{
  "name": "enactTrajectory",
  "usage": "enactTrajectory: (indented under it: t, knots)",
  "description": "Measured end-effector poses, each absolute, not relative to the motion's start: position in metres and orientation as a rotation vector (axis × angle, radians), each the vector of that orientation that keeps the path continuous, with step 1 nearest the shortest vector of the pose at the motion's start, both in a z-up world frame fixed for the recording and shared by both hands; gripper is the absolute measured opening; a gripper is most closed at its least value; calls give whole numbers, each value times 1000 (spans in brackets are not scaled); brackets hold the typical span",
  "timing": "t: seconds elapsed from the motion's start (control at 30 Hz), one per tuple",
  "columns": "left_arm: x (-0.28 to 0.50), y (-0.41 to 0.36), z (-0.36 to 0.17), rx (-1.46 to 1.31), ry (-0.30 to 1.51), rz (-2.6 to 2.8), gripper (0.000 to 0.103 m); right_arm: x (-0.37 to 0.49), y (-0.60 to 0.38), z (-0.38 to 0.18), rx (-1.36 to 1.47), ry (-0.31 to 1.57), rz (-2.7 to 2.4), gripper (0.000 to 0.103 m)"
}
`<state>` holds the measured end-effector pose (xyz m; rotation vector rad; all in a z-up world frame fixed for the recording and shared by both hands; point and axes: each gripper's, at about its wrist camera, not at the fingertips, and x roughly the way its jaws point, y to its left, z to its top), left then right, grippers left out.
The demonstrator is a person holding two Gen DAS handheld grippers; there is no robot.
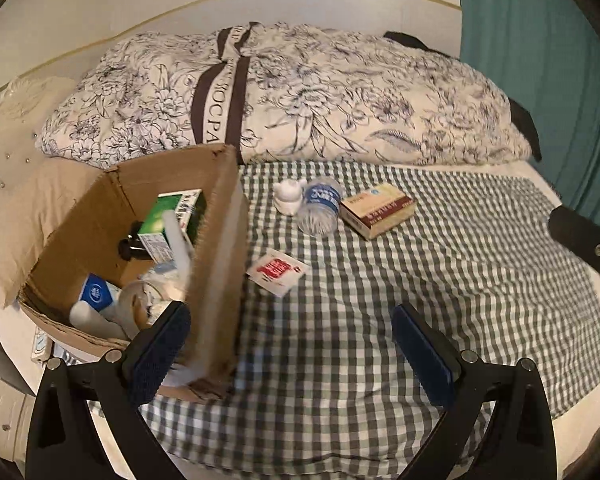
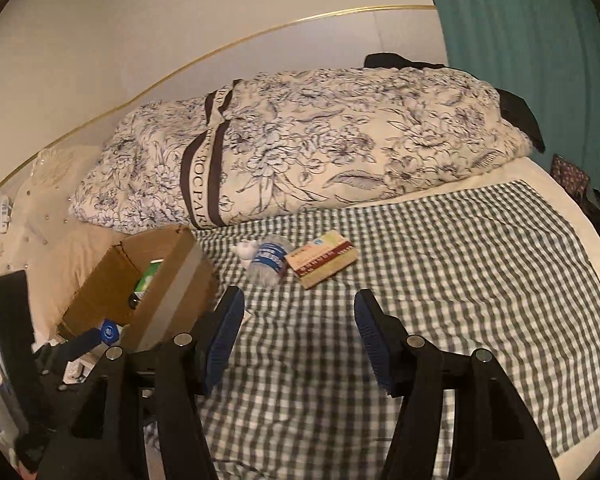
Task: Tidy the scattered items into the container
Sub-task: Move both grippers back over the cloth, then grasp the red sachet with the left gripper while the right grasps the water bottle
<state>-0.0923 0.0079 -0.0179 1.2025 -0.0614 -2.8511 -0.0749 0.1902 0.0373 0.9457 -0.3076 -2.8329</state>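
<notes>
The box [image 1: 132,216] sits on the bed [image 1: 420,300] at the left, already part filled. Four items lie outside it on the checked cloth: a white figurine [image 1: 289,198], a bottle [image 1: 319,209] on its side touching it, a carton [image 1: 377,210] just beside the bottle, and a sachet [image 1: 278,271] near the box wall. The left claw [image 1: 292,344] stands wide and empty by the box's near corner. The right claw [image 2: 300,340] is also apart and empty, aimed toward the bottle.

The bottle may roll off the pads on the soft bed. The flat sachet may slip a pinch, bunching cloth. The left claw could knock the box.
</notes>
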Motion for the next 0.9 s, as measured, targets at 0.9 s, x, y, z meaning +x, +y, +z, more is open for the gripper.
enactTrajectory:
  t: [0.9]
  knots:
    - [-204,47,-140,1322,-210,-2640,103,-118,271,-84,1265,-395,-2785,74]
